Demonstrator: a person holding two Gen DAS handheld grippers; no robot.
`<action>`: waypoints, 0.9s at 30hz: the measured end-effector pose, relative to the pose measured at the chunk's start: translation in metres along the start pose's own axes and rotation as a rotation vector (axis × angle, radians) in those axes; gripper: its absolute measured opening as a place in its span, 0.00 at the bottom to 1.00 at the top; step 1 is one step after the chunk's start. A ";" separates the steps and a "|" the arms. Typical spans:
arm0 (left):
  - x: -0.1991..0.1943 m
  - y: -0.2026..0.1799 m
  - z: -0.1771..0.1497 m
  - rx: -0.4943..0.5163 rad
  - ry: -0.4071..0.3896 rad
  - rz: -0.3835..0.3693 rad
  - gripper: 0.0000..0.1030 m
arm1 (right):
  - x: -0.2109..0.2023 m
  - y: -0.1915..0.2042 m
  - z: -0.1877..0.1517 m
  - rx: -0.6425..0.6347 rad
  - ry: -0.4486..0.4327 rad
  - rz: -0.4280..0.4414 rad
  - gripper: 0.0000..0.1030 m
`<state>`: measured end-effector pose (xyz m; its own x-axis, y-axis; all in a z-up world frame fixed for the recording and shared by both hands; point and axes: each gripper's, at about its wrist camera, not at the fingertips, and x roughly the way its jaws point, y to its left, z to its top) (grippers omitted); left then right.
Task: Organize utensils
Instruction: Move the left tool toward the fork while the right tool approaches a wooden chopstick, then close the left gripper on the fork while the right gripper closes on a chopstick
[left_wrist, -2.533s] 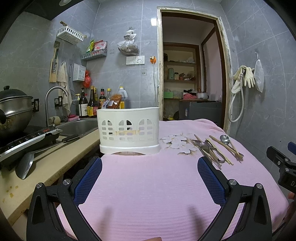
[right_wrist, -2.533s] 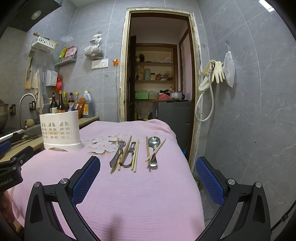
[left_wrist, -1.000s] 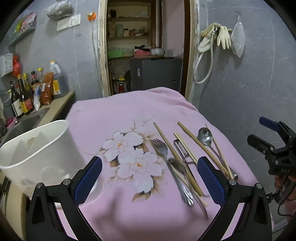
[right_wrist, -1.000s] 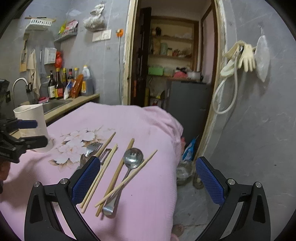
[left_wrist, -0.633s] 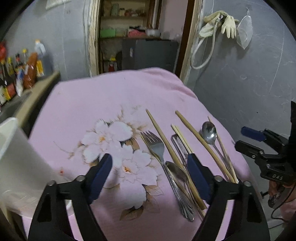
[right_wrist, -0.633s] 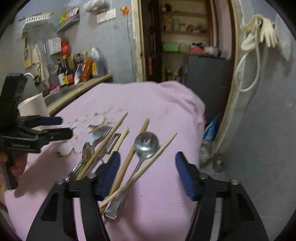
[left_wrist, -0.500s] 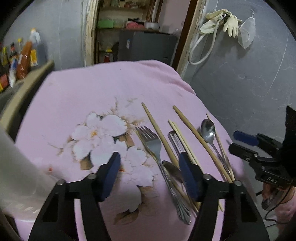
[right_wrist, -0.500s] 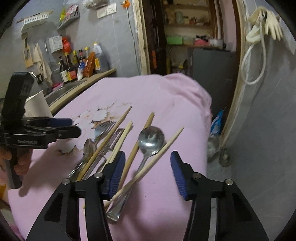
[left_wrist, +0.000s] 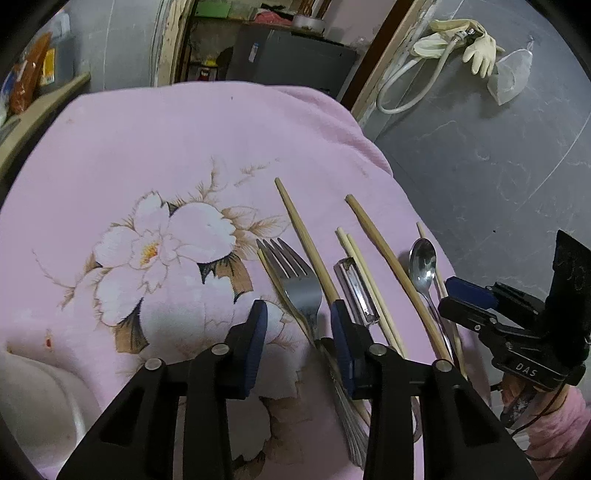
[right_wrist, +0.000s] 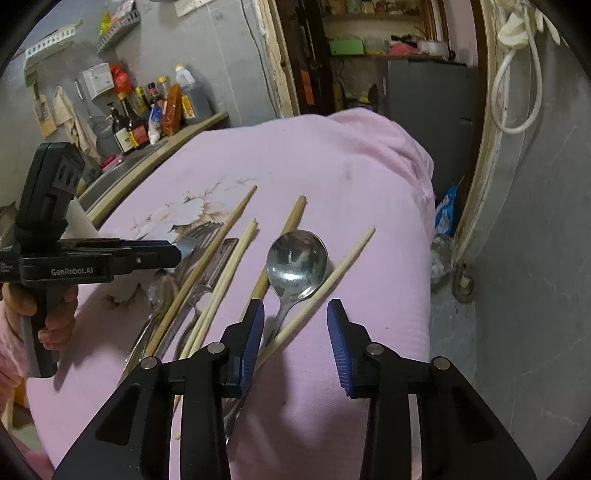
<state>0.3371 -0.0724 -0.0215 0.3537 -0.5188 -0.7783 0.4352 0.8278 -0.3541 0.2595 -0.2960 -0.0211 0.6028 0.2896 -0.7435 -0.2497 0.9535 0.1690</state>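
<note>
Utensils lie in a row on the pink flowered cloth (left_wrist: 184, 147): a fork (left_wrist: 297, 273), a peeler (left_wrist: 356, 291), a spoon (left_wrist: 423, 264) and several wooden chopsticks (left_wrist: 306, 240). My left gripper (left_wrist: 297, 343) is open, low over the fork's neck, one finger each side. My right gripper (right_wrist: 295, 332) is open, its fingers straddling the spoon (right_wrist: 295, 266) handle and a chopstick (right_wrist: 325, 280) that lies across it. Each gripper shows in the other's view: the right (left_wrist: 469, 295) and the left (right_wrist: 155, 251).
The white utensil basket's rim (left_wrist: 37, 398) shows at the lower left. A counter with bottles (right_wrist: 147, 114) and a sink stands to the left. The cloth drops off at the right edge (right_wrist: 424, 229), with a doorway and grey wall beyond.
Both grippers have moved forward and down over the utensils and have narrowed their jaws. The left has turned from the basket to the fork, the right closed in on the spoon.
</note>
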 end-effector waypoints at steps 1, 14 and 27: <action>0.001 0.002 0.001 -0.004 0.011 -0.009 0.23 | 0.001 -0.001 0.001 0.005 0.005 0.000 0.27; 0.012 0.009 0.015 -0.044 0.065 -0.072 0.14 | 0.013 -0.005 0.009 0.022 0.099 -0.024 0.15; 0.002 0.014 0.007 -0.083 0.066 -0.114 0.00 | 0.021 -0.009 0.019 0.154 0.168 -0.035 0.11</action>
<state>0.3494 -0.0630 -0.0241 0.2497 -0.5972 -0.7622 0.3987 0.7808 -0.4811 0.2892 -0.2972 -0.0258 0.4711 0.2503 -0.8458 -0.1041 0.9680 0.2285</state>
